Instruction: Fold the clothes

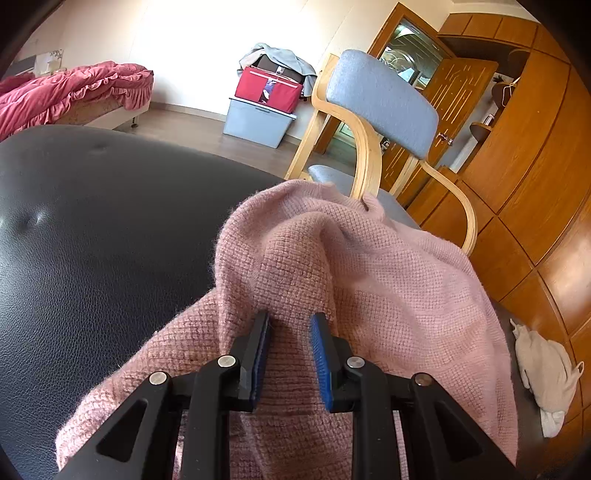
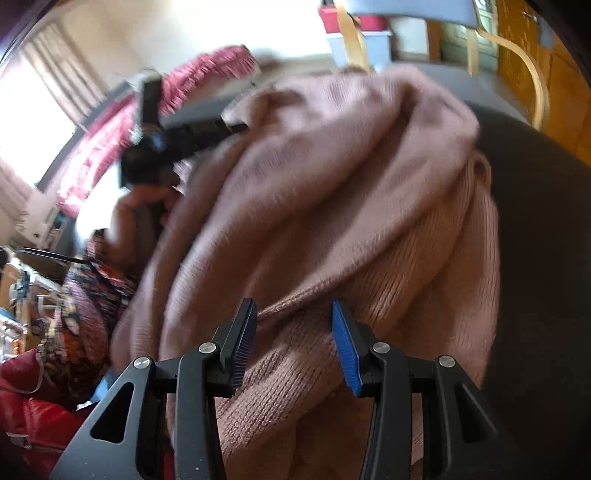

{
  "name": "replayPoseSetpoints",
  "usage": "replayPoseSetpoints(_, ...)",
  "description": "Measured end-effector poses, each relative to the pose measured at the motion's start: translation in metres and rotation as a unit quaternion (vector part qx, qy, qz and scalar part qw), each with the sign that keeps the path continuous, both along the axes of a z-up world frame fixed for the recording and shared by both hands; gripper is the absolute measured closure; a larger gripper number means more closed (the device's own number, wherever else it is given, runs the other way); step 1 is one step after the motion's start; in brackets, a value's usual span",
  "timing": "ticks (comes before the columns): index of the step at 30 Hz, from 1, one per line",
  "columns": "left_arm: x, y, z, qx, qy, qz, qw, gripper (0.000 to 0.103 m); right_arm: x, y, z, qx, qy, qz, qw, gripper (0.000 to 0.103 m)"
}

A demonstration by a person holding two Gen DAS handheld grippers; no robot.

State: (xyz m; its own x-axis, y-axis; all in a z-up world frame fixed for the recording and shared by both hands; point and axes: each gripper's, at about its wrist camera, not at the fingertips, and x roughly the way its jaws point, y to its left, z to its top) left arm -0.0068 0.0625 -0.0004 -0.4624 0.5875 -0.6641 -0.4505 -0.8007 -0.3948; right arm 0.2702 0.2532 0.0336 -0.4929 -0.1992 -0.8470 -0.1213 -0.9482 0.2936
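Pink knit sweater [image 1: 369, 280]: heaped on black leather table [image 1: 92, 229]. Left tongs [image 1: 290, 328]: clamped on a raised sweater fold. Right tongs [image 2: 293, 314]: parted above sweater, gripping nothing. Grey bin [image 1: 255, 120]: contents hidden, red fabric case [image 1: 267, 90] stacked on top.

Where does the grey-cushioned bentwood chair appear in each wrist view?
Left wrist view: the grey-cushioned bentwood chair stands upper right of centre, behind the pink knitted sweater.
Right wrist view: the chair is cut off along the top edge, right of centre.
Shared landmark: the red storage bag on the pale plastic bin.
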Motion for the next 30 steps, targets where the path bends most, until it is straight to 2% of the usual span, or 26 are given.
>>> replayPoseSetpoints(4,0.0,0.0,0.0,0.003,-0.001,0.0,1.0,0.081,-0.002,0.002,-0.011,-0.024,-0.005,-0.043,0.999,0.058)
replayPoseSetpoints(6,-0.001,-0.001,0.0,0.006,-0.002,0.0,1.0,0.081,-0.002,0.004,-0.011,-0.042,-0.003,-0.069,0.997,0.053)
replayPoseSetpoints(8,-0.001,-0.001,0.0,0.009,-0.004,0.0,1.0,0.081,-0.005,0.0,-0.011,-0.035,-0.004,-0.073,0.997,0.045)
replayPoseSetpoints(10,-0.001,-0.002,0.0,0.013,-0.006,0.0,0.9999,0.081,-0.007,-0.01,-0.013,-0.007,-0.002,-0.067,0.998,0.044)
replayPoseSetpoints(11,-0.002,-0.003,-0.001,0.017,-0.008,0.0,0.9998,0.081,-0.007,-0.016,-0.014,0.021,0.005,-0.061,0.998,0.046)
replayPoseSetpoints(12,-0.002,-0.004,-0.001,0.021,-0.009,-0.001,0.9997,0.081,-0.007,-0.02,-0.014,0.047,0.011,-0.054,0.997,0.061)
replayPoseSetpoints(13,-0.003,-0.005,-0.001,0.025,-0.012,-0.001,0.9996,0.081,-0.004,-0.021,-0.013,0.067,0.017,-0.048,0.996,0.082)
replayPoseSetpoints(15,-0.003,-0.007,-0.002,0.032,-0.016,-0.001,0.9994,0.081,0.004,-0.018,-0.01,0.082,0.033,-0.035,0.995,0.091)
replayPoseSetpoints(18,-0.004,-0.006,-0.002,0.033,-0.017,0.0,0.9993,0.081,0.016,0.003,-0.006,0.054,0.037,-0.054,0.996,0.093)
replayPoseSetpoints(20,-0.004,-0.007,-0.001,0.034,-0.018,-0.001,0.9993,0.081,0.021,0.014,-0.002,0.059,0.037,-0.068,0.995,0.094)
replayPoseSetpoints(26,-0.004,-0.007,-0.003,0.037,-0.019,0.0,0.9991,0.081,0.047,0.069,0.029,0.124,0.052,-0.137,0.981,0.094)
replayPoseSetpoints(27,-0.004,-0.007,-0.003,0.037,-0.019,0.0,0.9991,0.081,0.051,0.08,0.035,0.135,0.054,-0.149,0.978,0.094)
replayPoseSetpoints(28,-0.004,-0.007,-0.003,0.037,-0.019,0.0,0.9991,0.081,0.054,0.09,0.039,0.15,0.053,-0.16,0.974,0.098)
replayPoseSetpoints(30,-0.004,-0.007,-0.003,0.038,-0.019,0.0,0.9991,0.081,0.052,0.113,0.042,0.196,0.042,-0.177,0.964,0.098)
